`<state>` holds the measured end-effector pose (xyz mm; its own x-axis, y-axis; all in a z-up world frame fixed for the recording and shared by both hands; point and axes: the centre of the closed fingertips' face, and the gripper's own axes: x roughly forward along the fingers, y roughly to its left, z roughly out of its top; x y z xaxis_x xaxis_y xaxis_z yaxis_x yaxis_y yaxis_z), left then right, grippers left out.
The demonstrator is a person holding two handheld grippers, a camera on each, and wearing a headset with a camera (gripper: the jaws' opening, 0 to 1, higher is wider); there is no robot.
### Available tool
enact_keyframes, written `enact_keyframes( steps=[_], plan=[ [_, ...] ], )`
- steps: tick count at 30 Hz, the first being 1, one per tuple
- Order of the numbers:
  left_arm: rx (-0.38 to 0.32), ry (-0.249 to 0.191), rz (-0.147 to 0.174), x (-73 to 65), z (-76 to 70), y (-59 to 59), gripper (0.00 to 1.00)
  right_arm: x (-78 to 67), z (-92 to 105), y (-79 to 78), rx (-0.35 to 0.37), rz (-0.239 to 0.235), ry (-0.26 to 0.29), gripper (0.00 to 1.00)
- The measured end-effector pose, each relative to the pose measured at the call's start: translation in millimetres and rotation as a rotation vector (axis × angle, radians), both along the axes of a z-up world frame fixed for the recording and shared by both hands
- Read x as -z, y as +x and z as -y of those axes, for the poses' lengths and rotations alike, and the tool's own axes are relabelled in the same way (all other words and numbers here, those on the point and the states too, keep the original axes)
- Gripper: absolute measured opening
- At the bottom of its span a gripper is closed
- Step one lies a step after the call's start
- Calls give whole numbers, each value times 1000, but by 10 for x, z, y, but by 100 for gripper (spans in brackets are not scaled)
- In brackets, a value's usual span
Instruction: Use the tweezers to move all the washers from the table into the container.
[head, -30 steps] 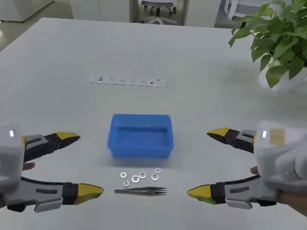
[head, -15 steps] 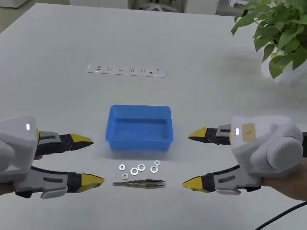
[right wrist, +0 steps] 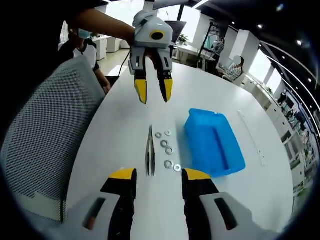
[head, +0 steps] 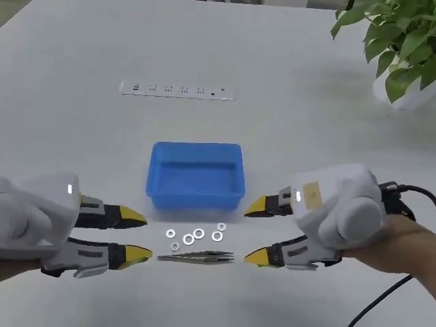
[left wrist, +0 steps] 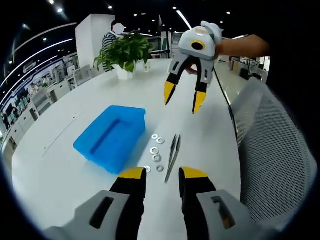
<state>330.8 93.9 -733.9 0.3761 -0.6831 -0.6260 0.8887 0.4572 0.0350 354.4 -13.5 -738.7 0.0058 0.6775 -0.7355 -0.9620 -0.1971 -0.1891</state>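
1. Plainly, the left gripper is held with its jaws wide apart; nothing is gripped or touched by it.
2. The right gripper is likewise spread wide, and nothing is held between its jaws.
3. The tweezers are laid flat on the table near its near edge, with the long axis running along that edge.
4. In both gripper views the split end of the tweezers is seen toward the right gripper and the closed end toward the left one.
5. The tweezers are placed between the two grippers, in line with their lower jaws and clear of both.
6. The washers are scattered just beyond the tweezers, between them and the container, which is set farther from the near edge.
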Motion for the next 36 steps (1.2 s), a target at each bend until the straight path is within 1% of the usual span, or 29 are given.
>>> enact_keyframes(
  steps=[4, 6, 9, 13, 14, 15, 16, 18, 20, 23, 24, 26, 27, 29, 30, 32, 34, 36],
  plan=[
    [25, 30, -9, 105, 29, -4, 28, 77, -57, -19, -26, -13, -9, 33],
    [38, 37, -14, 148, 46, -8, 26, 124, -76, -23, -24, -32, -17, 29],
    [55, 54, -12, 215, 57, 4, 24, 185, -102, -18, -22, -40, -21, 28],
    [73, 64, -20, 289, 99, 18, 22, 287, -131, -30, -28, -56, -36, 26],
    [81, 70, -20, 311, 110, 23, 21, 317, -129, -28, -26, -55, -46, 26],
    [86, 74, -21, 326, 115, 26, 20, 355, -124, -17, -31, -43, -61, 25],
    [92, 78, -24, 342, 120, 29, 19, 373, -128, -18, -35, -43, -65, 24],
    [102, 90, -33, 380, 127, 28, 18, 401, -144, -19, -35, -55, -63, 23],
    [115, 102, -35, 413, 129, 27, 18, 434, -159, -8, -33, -58, -65, 22],
    [134, 126, -48, 483, 122, 19, 16, 479, -180, 7, -24, -69, -70, 20],
    [144, 138, -50, 507, 118, 13, 15, 492, -184, 6, -24, -74, -72, 20],
    [152, 148, -55, 541, 109, 13, 14, 518, -200, -6, -26, -89, -76, 19],
    [152, 150, -55, 547, 107, 14, 14, 536, -209, -16, -28, -98, -78, 18],
    [158, 150, -64, 566, 101, 11, 13, 565, -225, -9, -28, -97, -80, 18],
    [159, 149, -68, 579, 98, 12, 13, 571, -233, -11, -26, -103, -78, 18],
    [162, 155, -69, 608, 87, 18, 12, 586, -255, -20, -22, -121, -72, 17],
    [161, 159, -71, 636, 79, 29, 12, 609, -266, -26, -22, -125, -75, 16],
    [163, 164, -69, 652, 75, 36, 12, 625, -281, -35, -13, -141, -69, 16]
  ],
)
